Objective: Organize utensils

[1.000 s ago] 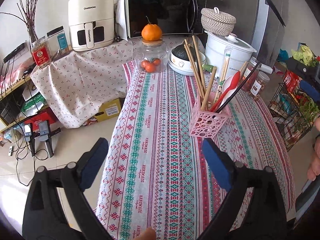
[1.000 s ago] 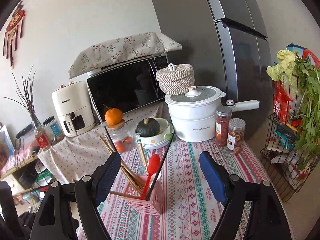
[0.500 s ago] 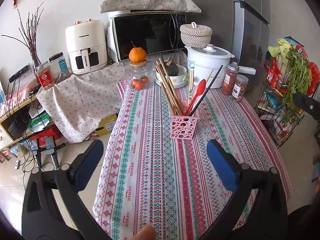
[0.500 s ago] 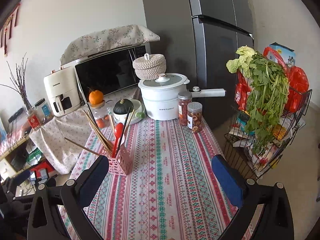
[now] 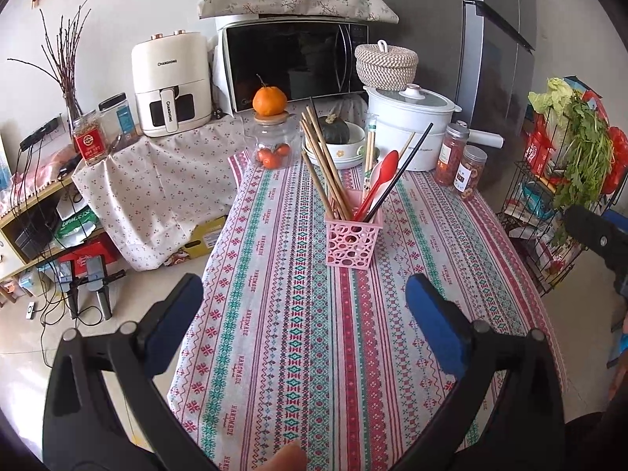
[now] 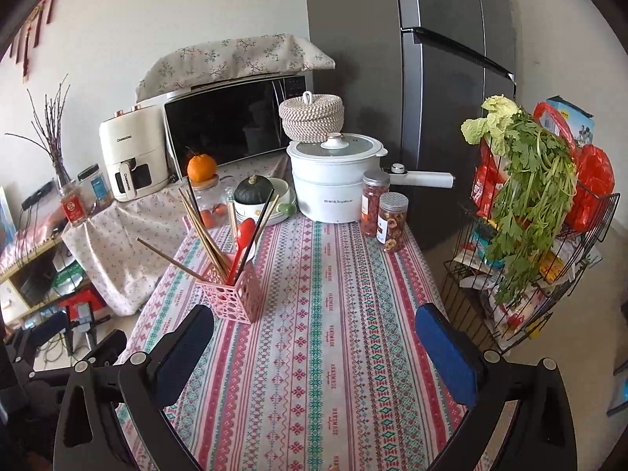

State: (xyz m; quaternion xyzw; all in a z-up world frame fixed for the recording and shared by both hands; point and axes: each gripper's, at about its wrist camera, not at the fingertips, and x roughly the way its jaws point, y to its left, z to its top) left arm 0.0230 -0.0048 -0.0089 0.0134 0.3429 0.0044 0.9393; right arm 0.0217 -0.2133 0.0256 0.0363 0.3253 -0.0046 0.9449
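We are holding our left gripper (image 5: 304, 314) and right gripper (image 6: 314, 337) level, jaws spread wide and empty, both pointing toward 12 o'clock.

A home kitchen corner with plain white walls (image 6: 157, 19) in soft daylight. A tall grey refrigerator (image 6: 439, 78) stands at the back right. Beside it, a black microwave (image 5: 290, 64) under a floral cloth and a white air fryer (image 5: 170, 82) sit on a cloth-draped surface. A long table (image 5: 314, 333) wears a striped patterned cloth. A wire rack (image 6: 541, 274) holds greens, right. The pale floor (image 5: 23, 341) looks tiled, perhaps.
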